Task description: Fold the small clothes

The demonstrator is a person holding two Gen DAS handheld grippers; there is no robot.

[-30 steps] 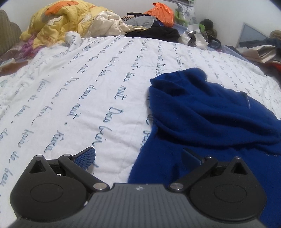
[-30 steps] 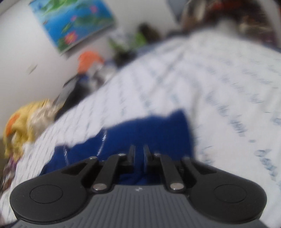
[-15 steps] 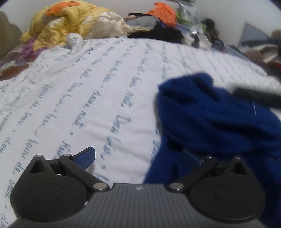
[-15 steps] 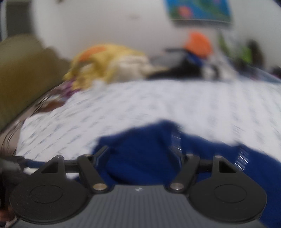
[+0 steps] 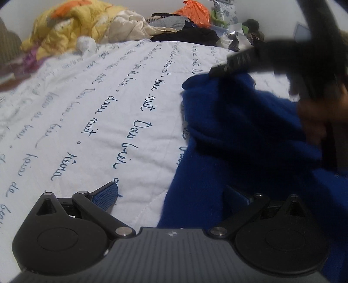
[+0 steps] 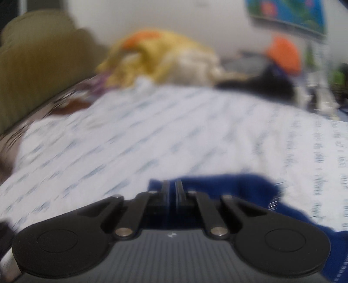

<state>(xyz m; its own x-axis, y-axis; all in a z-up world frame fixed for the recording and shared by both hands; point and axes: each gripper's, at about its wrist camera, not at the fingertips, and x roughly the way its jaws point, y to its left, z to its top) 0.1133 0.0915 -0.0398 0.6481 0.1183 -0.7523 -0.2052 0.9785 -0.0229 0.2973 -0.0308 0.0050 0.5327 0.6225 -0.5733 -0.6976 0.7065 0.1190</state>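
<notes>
White lettered quilt (image 5: 91, 122) — left tongs (image 5: 171, 196) spread, right tongs (image 6: 171, 187) pinching the blue garment (image 5: 235, 139).

One blue garment, two grippers, one bed.

A single dark blue knitted garment (image 5: 239, 139) is counted on one bed under one white quilt (image 5: 104, 113) printed with script. Two grippers are seen: the left gripper (image 5: 171, 196) and the right gripper (image 6: 171, 187), each with two jaws. At the far edge, one yellow blanket (image 5: 69, 24), one orange bag (image 5: 193, 12) and one black garment (image 5: 191, 36) are counted; one picture (image 6: 287, 15) is seen on the wall.
</notes>
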